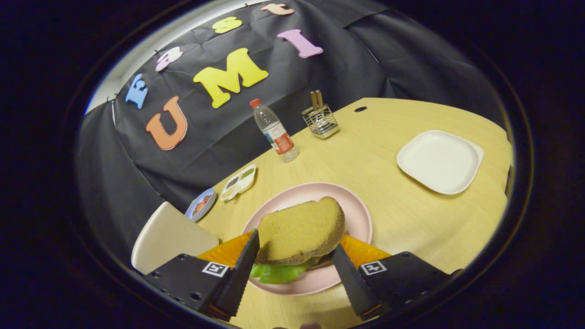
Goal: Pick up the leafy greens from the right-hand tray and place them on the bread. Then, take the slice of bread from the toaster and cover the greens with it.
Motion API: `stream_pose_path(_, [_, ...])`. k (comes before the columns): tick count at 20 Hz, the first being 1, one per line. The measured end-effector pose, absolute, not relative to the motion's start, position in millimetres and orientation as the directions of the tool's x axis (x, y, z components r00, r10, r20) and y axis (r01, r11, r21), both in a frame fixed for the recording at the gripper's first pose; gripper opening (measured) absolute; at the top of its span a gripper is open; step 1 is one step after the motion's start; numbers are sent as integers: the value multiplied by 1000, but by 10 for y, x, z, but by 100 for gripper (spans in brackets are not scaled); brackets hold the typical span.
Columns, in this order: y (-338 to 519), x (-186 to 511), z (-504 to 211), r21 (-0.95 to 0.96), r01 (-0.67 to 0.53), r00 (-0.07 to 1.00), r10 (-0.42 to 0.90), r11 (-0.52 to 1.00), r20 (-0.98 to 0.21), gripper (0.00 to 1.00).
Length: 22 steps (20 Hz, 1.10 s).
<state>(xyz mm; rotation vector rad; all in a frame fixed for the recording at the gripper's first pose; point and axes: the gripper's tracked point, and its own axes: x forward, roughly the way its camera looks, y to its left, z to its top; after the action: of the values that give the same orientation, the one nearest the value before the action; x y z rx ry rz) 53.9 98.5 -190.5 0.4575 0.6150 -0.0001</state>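
Observation:
A brown slice of bread (299, 228) sits between my fingers, tilted, with both fingers pressing on its sides. My gripper (295, 242) is shut on it. Right under the slice lie leafy greens (276, 273), poking out at its near edge, and a darker bottom slice peeks out beside the right finger. All of this rests over a round pink plate (361, 214) on the wooden table (411, 219). Beyond the fingers to the right stands a white square tray (441, 160), bare.
A cream-white rounded object (169, 237), likely the toaster, stands just left of the left finger. Further back are a small blue dish (201, 204), a compartment dish (238, 183), a water bottle (276, 132) and a wire utensil holder (321, 121).

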Motion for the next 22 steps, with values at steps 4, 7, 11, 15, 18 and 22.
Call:
stream_pose_path(4, [968,487,-1797,359,136,837,88,923,-541,95])
stream_pose_path(7, [856,495,-1639,313,151,865,28,938,-500,95])
stream_pose_path(11, [737,502,-1301,260,152,917,-38,954,-396,96])
stream_pose_path(15, [859,475,-639,171,52,985,-22,984,-172,96])
stream_pose_path(18, [1043,332,-68,36,-20,999,19,999,32,95])
stream_pose_path(22, [1363,111,132,-50,-92,989,97,994,108,95])
